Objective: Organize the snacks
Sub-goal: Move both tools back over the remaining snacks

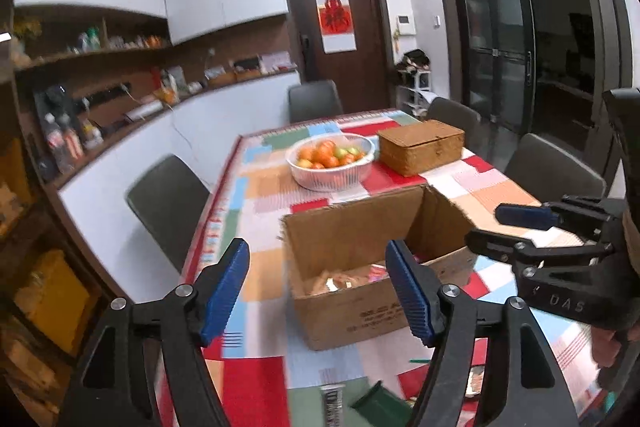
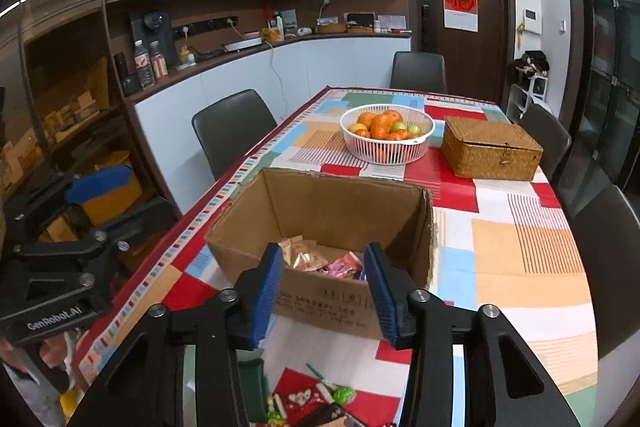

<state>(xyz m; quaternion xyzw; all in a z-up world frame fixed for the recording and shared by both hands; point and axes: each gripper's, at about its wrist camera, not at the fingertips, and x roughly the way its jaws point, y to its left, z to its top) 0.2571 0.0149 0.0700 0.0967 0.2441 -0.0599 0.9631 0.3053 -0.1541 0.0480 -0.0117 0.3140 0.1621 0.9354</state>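
An open cardboard box [image 1: 344,239] [image 2: 320,207] stands on the patchwork tablecloth and holds several snack packets [image 2: 316,259] [image 1: 340,279]. My left gripper [image 1: 320,287] is open and empty, held above the table in front of the box. My right gripper [image 2: 320,291] is open and empty, just in front of the box's near wall; it also shows in the left wrist view [image 1: 486,227]. Loose snack packets [image 2: 308,403] [image 1: 332,401] lie on the table below the grippers, partly hidden by the fingers.
A white basket of oranges and green fruit [image 1: 331,161] [image 2: 387,133] and a woven lidded box [image 1: 422,146] [image 2: 491,148] stand behind the cardboard box. Dark chairs [image 1: 168,203] [image 2: 600,259] surround the table. A counter with bottles runs along the left wall.
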